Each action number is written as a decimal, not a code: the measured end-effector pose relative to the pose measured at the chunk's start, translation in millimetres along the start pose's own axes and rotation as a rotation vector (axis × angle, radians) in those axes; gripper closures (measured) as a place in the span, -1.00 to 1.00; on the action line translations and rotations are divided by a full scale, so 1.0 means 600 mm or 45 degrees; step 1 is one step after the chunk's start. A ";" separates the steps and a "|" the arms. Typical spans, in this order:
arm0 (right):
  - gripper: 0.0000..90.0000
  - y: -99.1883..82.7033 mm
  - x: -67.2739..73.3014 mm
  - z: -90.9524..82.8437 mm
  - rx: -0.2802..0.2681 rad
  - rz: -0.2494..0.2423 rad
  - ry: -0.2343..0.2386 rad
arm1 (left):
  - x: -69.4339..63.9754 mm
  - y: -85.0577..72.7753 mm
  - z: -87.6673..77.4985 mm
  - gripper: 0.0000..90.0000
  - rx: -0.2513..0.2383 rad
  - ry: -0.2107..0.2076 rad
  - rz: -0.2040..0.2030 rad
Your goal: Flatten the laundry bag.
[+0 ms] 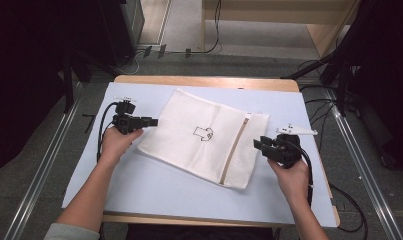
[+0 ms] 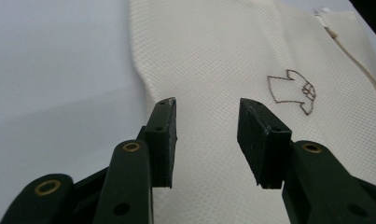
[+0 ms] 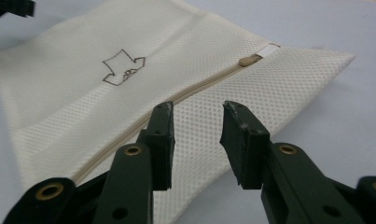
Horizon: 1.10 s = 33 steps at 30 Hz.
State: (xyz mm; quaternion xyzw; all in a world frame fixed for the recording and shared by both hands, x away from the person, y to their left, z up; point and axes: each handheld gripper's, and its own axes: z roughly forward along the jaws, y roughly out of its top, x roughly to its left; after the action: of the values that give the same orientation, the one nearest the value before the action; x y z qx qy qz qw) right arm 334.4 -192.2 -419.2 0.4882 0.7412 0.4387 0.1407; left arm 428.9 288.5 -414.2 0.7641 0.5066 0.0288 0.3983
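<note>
A cream mesh laundry bag (image 1: 199,135) lies flat on the pale blue mat, with a small shirt outline (image 1: 203,133) drawn on it and a beige zipper (image 1: 235,148) near its right edge. My left gripper (image 1: 153,121) is at the bag's left edge, open, its pads apart over the mesh (image 2: 209,70). My right gripper (image 1: 258,145) stands at the bag's right edge, open, with the zipper (image 3: 176,95) and its pull (image 3: 249,59) just ahead. Nothing is gripped by either one.
The pale blue mat (image 1: 139,180) covers a wooden table (image 1: 204,80). Cables trail on the floor behind and to the right. A bare strip of mat runs along the near edge in front of the bag.
</note>
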 end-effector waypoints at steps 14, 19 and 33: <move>1.00 0.061 -0.066 0.105 0.099 -0.026 -0.090 | -0.085 -0.065 -0.008 0.63 0.095 -0.019 0.101; 1.00 0.078 -0.096 0.134 0.094 0.013 -0.116 | -0.093 -0.085 0.002 1.00 0.128 0.018 0.077; 0.99 0.080 -0.159 0.187 0.151 0.078 -0.189 | -0.092 -0.115 0.034 0.97 0.178 0.076 0.069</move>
State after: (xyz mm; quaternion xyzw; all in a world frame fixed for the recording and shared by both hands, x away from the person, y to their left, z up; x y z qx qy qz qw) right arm 481.0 -208.8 -466.7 0.5495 0.7380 0.3607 0.1527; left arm 359.3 244.4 -452.0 0.8024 0.4982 0.0269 0.3275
